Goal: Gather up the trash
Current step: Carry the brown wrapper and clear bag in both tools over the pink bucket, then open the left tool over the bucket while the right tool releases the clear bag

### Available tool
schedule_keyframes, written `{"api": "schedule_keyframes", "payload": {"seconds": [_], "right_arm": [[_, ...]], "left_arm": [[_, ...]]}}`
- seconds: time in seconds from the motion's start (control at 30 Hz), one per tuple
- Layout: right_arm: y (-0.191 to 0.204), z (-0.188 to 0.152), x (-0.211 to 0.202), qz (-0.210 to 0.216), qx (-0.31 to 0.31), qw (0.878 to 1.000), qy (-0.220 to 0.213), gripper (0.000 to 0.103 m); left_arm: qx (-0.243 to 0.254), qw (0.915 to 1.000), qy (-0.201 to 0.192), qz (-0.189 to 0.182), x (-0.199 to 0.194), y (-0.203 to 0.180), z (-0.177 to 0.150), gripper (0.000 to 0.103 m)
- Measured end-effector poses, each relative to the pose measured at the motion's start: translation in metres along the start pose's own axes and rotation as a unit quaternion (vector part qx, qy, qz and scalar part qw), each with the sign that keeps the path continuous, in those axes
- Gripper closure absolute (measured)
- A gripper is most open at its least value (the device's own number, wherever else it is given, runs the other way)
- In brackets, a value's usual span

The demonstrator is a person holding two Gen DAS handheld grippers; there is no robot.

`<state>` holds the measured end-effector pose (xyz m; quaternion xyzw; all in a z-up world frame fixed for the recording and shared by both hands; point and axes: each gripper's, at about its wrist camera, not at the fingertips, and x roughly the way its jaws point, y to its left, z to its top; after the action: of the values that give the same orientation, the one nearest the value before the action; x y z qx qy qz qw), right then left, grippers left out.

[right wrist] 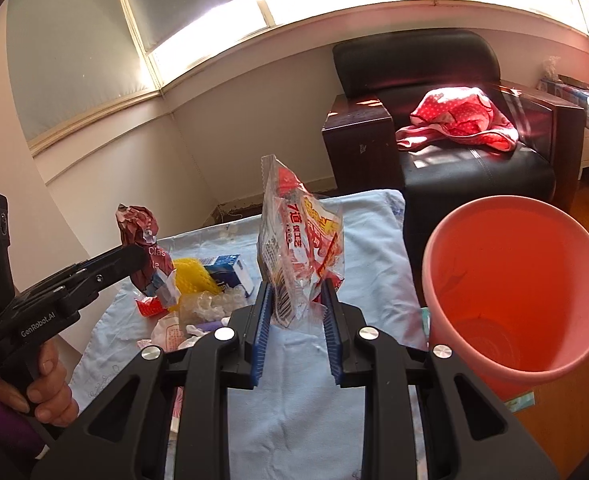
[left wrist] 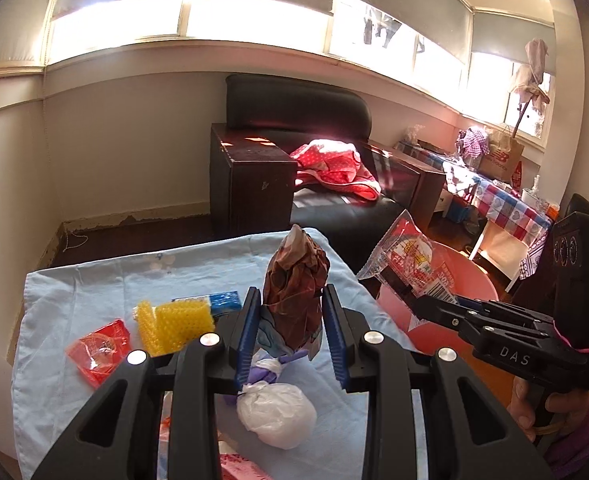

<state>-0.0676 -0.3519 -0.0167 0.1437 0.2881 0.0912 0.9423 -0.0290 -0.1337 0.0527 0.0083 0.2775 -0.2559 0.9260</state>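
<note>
Right wrist view, snack wrapper (right wrist: 300, 248) pinched upright between right tongs (right wrist: 296, 308)

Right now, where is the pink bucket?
In the right wrist view the pink bucket stands at the right, beside the blue-clothed table, in front of the black armchair.

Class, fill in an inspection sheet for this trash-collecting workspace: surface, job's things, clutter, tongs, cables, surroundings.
Surface: table under a light blue cloth.
Job's things: crumpled brown wrapper, clear red-printed snack bag, pink bin beside the table.
Clutter: yellow mesh, red wrapper, knotted white bag, blue carton.
Tongs: left tongs grip the brown wrapper; right tongs grip the snack bag.
Cables: nothing seen.
Surroundings: black armchair holding red dotted cloth.
</note>
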Motion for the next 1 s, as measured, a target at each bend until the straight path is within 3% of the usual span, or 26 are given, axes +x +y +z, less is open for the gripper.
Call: {"api": "schedule_keyframes", "payload": {"seconds": [0.3,0.63,1.0], "right_arm": [[-0.066,-0.001,-0.034,-0.089,0.046,0.995,-0.022,0.077],[-0.116,-0.010,-0.040,-0.160,0.081,0.984,-0.009,0.077],[-0.141,-0.018,-0.026,-0.188,0.103,0.977,0.008,0.077]], "left_arm": [[0.039,0.9957,0.007,-0.083,0.042,-0.081,0.019,0.072],[0.037,0.9878,0.045,-0.145,0.112,-0.140,0.022,0.072],[0.009,0.9840,0.098,-0.149,0.173,-0.154,0.006,0.071]]}}
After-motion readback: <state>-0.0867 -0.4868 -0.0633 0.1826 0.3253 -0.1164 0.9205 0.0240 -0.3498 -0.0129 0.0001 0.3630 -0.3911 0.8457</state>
